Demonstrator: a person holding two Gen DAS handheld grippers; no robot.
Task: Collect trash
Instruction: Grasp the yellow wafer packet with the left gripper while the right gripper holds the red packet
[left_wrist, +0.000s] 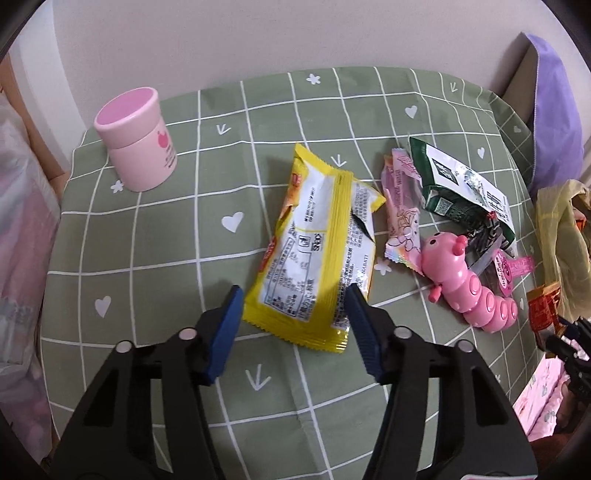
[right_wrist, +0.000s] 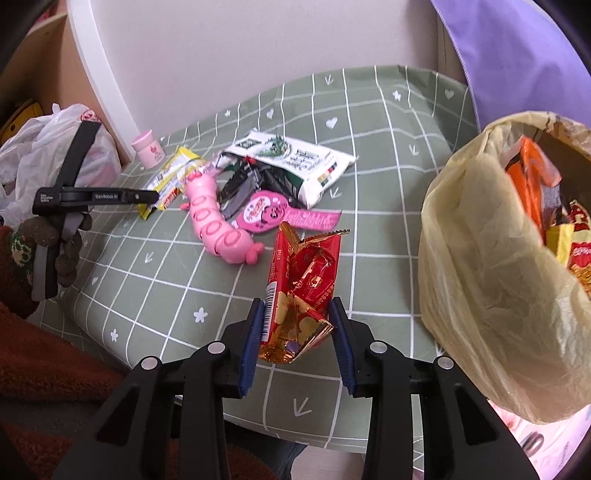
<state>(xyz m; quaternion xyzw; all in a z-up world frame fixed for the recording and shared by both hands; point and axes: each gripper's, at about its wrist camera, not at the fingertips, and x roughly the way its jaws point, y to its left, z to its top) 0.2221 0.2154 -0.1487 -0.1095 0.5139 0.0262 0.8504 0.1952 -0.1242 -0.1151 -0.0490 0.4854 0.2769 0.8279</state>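
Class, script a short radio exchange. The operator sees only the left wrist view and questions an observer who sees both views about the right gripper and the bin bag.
Operator: My view cuts off the right gripper at the edge. Is it holding anything?
Observer: Yes. The right gripper is shut on a crumpled red wrapper, one pad on each side.
Operator: I see only a strip of yellow plastic on my right. Is anything in it?
Observer: The yellow bin bag stands open beside the right gripper, and orange wrappers already lie inside.
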